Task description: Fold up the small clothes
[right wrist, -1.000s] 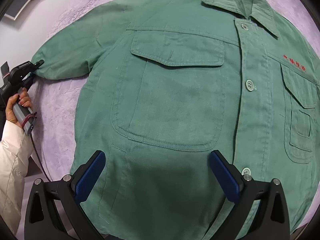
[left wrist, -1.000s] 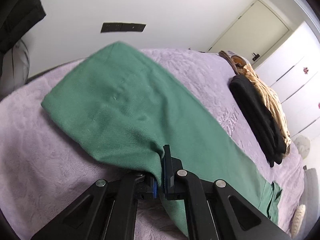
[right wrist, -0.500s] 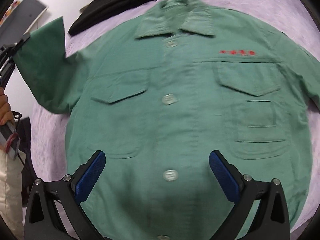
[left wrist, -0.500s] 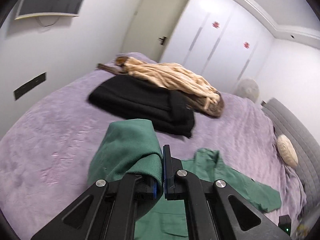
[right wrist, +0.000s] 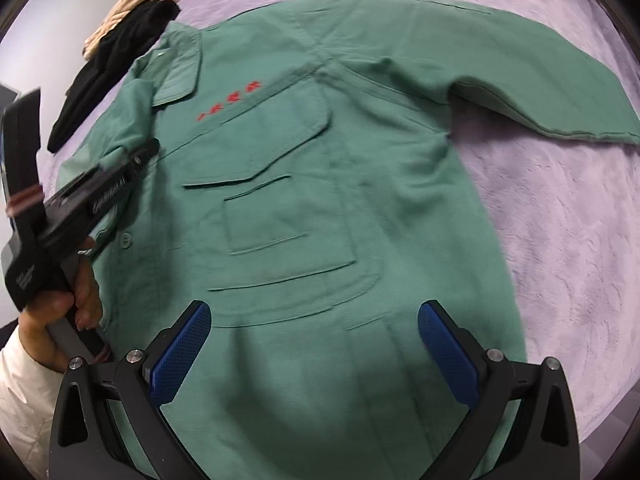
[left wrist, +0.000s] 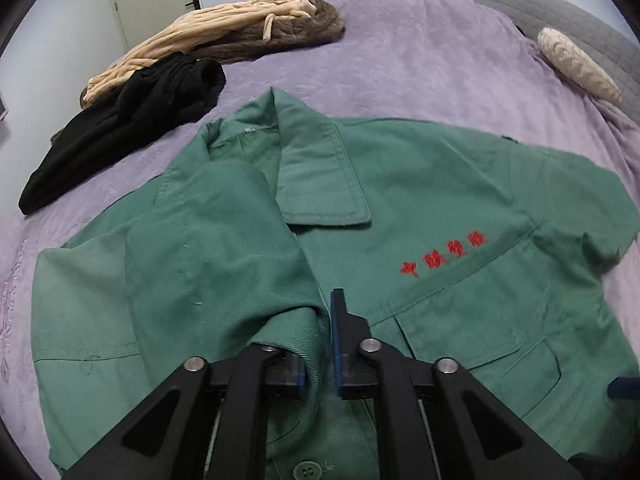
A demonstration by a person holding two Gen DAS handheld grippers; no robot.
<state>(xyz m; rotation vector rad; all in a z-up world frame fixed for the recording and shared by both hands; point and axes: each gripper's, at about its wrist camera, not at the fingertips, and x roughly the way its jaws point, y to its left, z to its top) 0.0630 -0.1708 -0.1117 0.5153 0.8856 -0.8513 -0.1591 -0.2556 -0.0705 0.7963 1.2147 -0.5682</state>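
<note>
Left gripper point(left wrist: 320, 344) pinches the cuff of the green work shirt's sleeve point(left wrist: 224, 264), with cloth bunched between its nearly closed jaws. That sleeve lies folded across the shirt's front, just ahead and to the left of the gripper. Green work shirt point(right wrist: 320, 184) lies face up on the purple bedspread point(right wrist: 560, 240), collar point(left wrist: 320, 176) beyond the left gripper, red embroidered lettering point(left wrist: 444, 254) ahead to its right. Right gripper point(right wrist: 314, 354) hovers above the shirt's lower front with its blue-padded fingers point(right wrist: 180, 356) spread wide, holding nothing. Far ahead and left of the left gripper, a black garment point(left wrist: 120, 120) lies against a beige-and-brown garment point(left wrist: 224, 28). The other sleeve point(right wrist: 520, 80) stretches away ahead to the right of the right gripper.
</note>
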